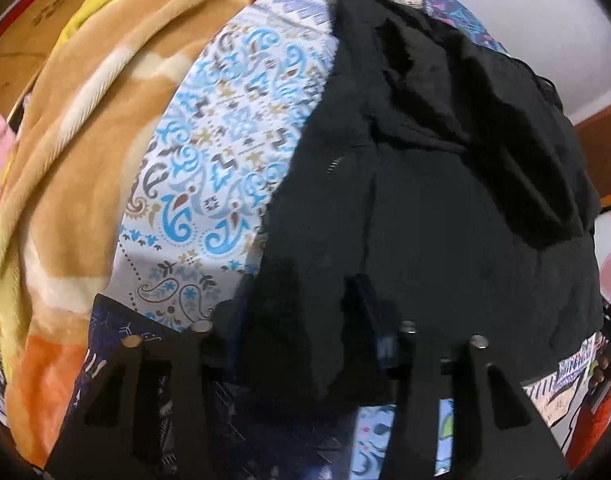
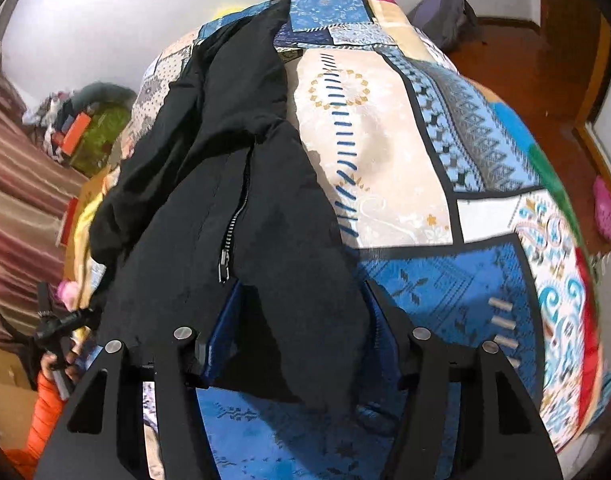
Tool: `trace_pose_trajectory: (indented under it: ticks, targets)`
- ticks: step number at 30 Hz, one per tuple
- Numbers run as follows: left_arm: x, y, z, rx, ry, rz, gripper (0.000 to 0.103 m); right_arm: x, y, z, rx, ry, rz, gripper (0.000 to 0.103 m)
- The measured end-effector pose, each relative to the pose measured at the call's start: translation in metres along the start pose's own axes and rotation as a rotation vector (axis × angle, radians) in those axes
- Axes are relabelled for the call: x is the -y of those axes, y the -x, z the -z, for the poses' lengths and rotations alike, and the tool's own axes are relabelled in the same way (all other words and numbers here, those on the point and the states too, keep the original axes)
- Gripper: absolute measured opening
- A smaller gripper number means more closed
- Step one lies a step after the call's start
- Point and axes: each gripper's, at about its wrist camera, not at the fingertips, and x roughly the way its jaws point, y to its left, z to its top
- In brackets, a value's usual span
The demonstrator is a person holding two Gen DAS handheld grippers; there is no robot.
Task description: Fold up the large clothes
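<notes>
A black zip-up jacket [image 1: 425, 200] lies spread on a patchwork bedspread [image 1: 225, 140]. In the left wrist view its near hem fills the gap between the fingers of my left gripper [image 1: 293, 308], which is shut on the cloth. In the right wrist view the jacket [image 2: 225, 160] runs away from me with its zipper [image 2: 233, 232] part open. My right gripper [image 2: 301, 312] is shut on the near hem, and the blue pads [image 2: 225, 320] press the bunched fabric from both sides. Both grippers point steeply down at the bed.
An orange and cream blanket [image 1: 85, 160] is heaped left of the jacket, with a cardboard box [image 1: 33, 32] behind it. A person's orange sleeve [image 2: 45, 400] shows at lower left. Wooden floor [image 2: 525, 80] lies beyond the bedspread [image 2: 385, 140]; a striped curtain [image 2: 17, 200] hangs left.
</notes>
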Motion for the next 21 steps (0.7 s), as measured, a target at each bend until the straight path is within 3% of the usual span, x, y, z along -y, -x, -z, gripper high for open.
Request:
trace_pose_trajectory:
  ticks: [3, 6, 8, 13, 18, 21]
  targets:
    - [0.014, 0.008, 0.001, 0.017, -0.034, -0.001, 0.028, 0.0, 0.0, 0.001, -0.008, -0.006, -0.049, 0.034]
    - [0.031, 0.02, -0.003, 0.045, -0.057, 0.013, 0.023, -0.007, 0.0, 0.004, -0.016, 0.011, -0.076, 0.015]
    - [0.041, 0.031, -0.008, 0.073, -0.055, 0.033, 0.022, -0.011, 0.004, 0.002, -0.007, 0.004, -0.12, 0.009]
    - [0.071, 0.068, -0.034, 0.166, -0.1, 0.078, 0.018, -0.031, 0.03, -0.019, 0.103, 0.033, -0.212, 0.007]
    - [0.105, 0.107, -0.071, 0.281, -0.131, 0.145, 0.017, -0.057, 0.054, -0.064, 0.222, 0.095, -0.216, 0.006]
    - [0.116, 0.128, -0.096, 0.339, -0.123, 0.211, 0.016, -0.067, 0.049, -0.091, 0.234, 0.113, -0.202, 0.006]
